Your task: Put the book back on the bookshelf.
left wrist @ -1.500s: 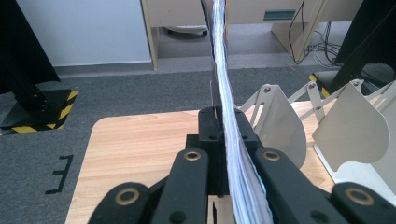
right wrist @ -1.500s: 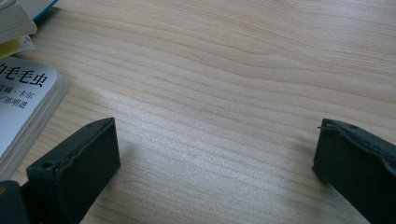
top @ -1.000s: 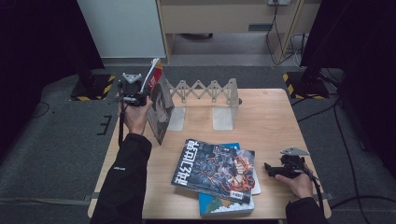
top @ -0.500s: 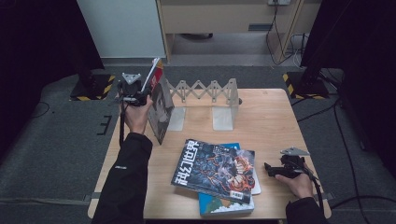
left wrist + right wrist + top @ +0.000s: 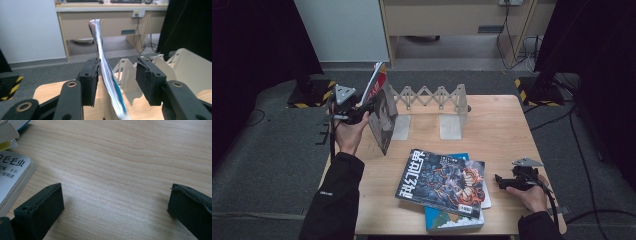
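Left tongs [image 5: 117, 80] just opening, magazine [image 5: 107, 75] between, lower edge cut off; right tongs [image 5: 115, 210] apart.

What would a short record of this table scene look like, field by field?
Left gripper: jaws just opened, an upright magazine between them, only one pad against it
Right gripper: open, nothing between its jaws, low over the table
Book rack: extendable, at the table's far edge, with the magazine at its left end
Stack: magazines and books lying flat near the front

Black sleeves [image 5: 334, 200], black two-jaw claws [image 5: 117, 75] with brass-ringed screw holes.
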Tool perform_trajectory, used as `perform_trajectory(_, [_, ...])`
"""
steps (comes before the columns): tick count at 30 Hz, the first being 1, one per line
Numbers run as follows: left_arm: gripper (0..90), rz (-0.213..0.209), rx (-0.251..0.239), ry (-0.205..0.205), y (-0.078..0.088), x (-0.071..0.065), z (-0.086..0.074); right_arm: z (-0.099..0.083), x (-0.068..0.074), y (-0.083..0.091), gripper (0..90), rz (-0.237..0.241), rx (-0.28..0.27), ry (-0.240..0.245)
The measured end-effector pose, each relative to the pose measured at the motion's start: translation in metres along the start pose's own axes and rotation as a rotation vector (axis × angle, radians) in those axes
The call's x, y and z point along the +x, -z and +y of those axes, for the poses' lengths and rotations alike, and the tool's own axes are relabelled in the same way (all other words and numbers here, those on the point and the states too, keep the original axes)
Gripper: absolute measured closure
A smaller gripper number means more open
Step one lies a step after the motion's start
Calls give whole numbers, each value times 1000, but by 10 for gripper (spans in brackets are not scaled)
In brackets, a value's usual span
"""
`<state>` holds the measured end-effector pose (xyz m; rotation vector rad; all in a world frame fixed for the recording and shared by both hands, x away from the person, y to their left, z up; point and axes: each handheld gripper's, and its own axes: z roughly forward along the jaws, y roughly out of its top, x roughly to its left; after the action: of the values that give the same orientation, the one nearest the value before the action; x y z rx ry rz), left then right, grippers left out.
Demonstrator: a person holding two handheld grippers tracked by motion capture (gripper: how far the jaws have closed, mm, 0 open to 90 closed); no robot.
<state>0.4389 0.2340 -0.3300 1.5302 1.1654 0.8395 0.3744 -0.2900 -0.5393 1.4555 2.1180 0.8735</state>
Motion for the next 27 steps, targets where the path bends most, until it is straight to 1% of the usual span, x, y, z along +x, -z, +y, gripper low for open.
perform_trajectory(2, [471, -20, -16, -8, 6, -1, -4, 0, 0, 0, 3, 0, 0, 0])
perform_trajectory(4, [451, -29, -32, -24, 13, -1, -9, 0, 0, 0, 2, 0, 0, 0])
perform_trajectory(6, [433, -36, -43, -28, 19, -1, -13, 0, 0, 0, 3, 0, 0, 0])
perform_trajectory(8, [419, -45, -48, -26, 26, -1, -17, 0, 0, 0, 3, 0, 0, 0])
perform_trajectory(9, [419, -57, -52, -17, 29, 0, -19, 0, 0, 0, 2, 0, 0, 0])
perform_trajectory(10, [413, -57, -52, -17, 29, 0, -19, 0, 0, 0, 2, 0, 0, -1])
perform_trajectory(11, [409, -77, -43, -3, 35, 0, -22, 0, 0, 0, 1, 0, 0, -1])
perform_trajectory(13, [389, -100, -42, 4, 42, 0, -27, 0, 0, 0, 1, -2, -1, -4])
perform_trajectory(14, [383, -103, -45, 5, 44, -1, -29, 0, 0, 0, 1, -3, -2, -3])
perform_trajectory(16, [371, -118, -34, 9, 50, -2, -35, 0, 0, 0, 1, -3, -2, -4])
perform_trajectory(18, [367, -118, -30, -1, 55, -4, -42, 0, 0, 0, 1, -2, -2, -5])
perform_trajectory(20, [360, -126, -23, 12, 59, -5, -50, 0, 0, 0, 1, -2, -1, -5])
perform_trajectory(21, [360, -130, -14, 14, 60, -6, -53, 0, 0, 0, 2, -2, -2, -5])
perform_trajectory(23, [360, -125, 5, 3, 61, -7, -60, 0, 0, 0, 3, -2, -3, -6])
perform_trajectory(25, [359, -145, 30, 12, 61, -7, -69, 0, 0, 0, 5, -2, -3, -4])
perform_trajectory(27, [358, -159, 25, 8, 60, -8, -78, 0, 0, 0, 21, 1, -4, -1])
